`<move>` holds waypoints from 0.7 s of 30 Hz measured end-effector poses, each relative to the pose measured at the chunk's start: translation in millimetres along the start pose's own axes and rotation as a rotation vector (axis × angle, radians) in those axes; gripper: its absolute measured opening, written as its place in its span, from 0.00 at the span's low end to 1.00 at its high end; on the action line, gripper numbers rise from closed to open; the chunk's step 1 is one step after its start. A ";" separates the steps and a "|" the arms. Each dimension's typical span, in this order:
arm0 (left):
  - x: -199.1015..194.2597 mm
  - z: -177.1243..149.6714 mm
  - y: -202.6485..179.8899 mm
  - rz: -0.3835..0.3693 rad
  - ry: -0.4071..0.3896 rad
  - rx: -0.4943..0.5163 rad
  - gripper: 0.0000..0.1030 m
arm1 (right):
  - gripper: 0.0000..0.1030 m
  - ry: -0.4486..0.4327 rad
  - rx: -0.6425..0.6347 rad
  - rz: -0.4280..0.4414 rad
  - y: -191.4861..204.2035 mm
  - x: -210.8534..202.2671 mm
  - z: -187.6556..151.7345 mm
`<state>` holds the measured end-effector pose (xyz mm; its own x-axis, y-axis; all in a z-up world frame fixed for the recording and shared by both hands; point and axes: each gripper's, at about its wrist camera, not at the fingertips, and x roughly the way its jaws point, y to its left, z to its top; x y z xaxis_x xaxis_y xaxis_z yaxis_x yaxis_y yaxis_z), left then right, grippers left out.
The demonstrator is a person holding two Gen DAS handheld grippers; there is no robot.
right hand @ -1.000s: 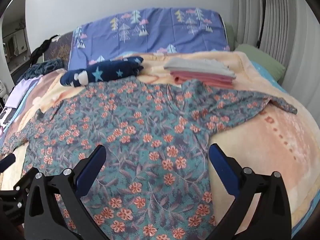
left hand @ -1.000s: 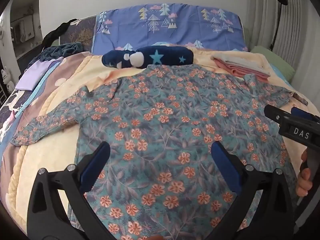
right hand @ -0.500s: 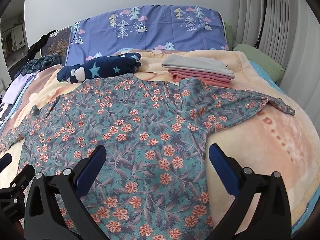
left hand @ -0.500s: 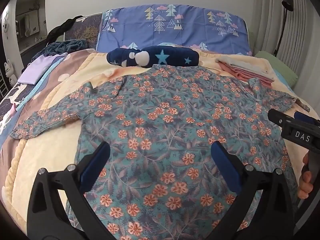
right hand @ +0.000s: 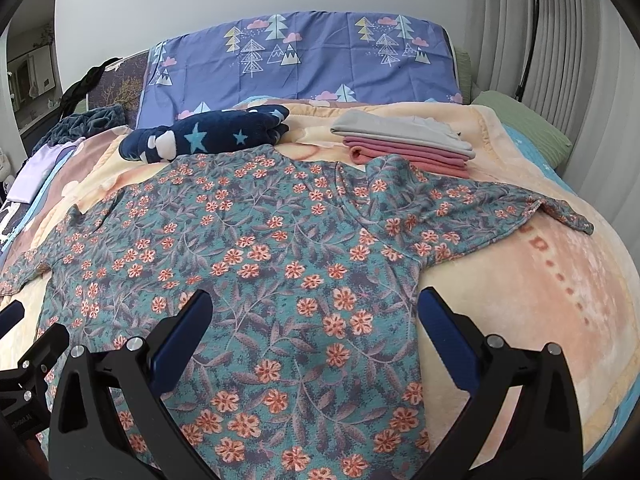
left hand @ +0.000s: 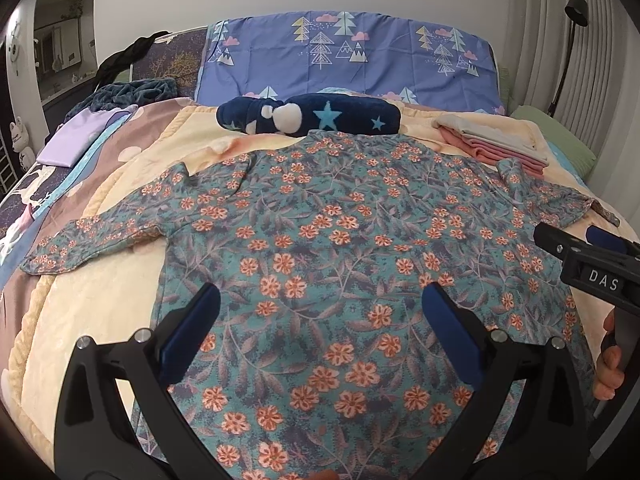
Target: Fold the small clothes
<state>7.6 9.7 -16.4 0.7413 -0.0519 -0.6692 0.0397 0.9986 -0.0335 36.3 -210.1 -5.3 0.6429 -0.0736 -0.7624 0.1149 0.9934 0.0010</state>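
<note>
Lying flat across the middle of both frames is the floral shirt (left hand: 320,248), spread out back-up on the peach blanket (left hand: 96,304) of the bed, both sleeves stretched out to the sides. One sleeve reaches to the left edge of the left wrist frame, the other runs toward the right side of the right wrist frame and ends with a slightly curled cuff.

The left tool (left hand: 320,312) sits at the bottom of its frame with its blue pads wide apart, nothing between them, hanging over the lower part of the shirt. The right tool (right hand: 316,312) is the same deal: spread wide, empty, over the shirt's lower right side, right pad about at the shirt's edge. The right tool also pokes into the right edge of the left wrist frame, with a few fingertips of a hand (left hand: 608,368) on its handle.

Up top: a navy star-print bundle (left hand: 312,118) touching the collar, a folded pink and grey stack (right hand: 404,140) at the upper right, and a purple tree-print pillow (left hand: 352,56) against the wall.
</note>
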 end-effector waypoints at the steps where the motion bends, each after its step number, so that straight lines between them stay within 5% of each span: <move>1: 0.6 -0.3 0.6 0.000 0.002 -0.002 0.98 | 0.99 0.000 -0.001 0.006 0.1 -0.1 -0.2; 21: 2.9 -5.7 8.8 -0.017 -0.001 -0.010 0.98 | 0.99 -0.027 -0.018 0.052 9.7 0.1 -6.5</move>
<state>6.3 18.3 -22.9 0.7416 -0.0689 -0.6673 0.0458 0.9976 -0.0520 32.5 -199.9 -9.5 0.6680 -0.0238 -0.7438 0.0671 0.9973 0.0284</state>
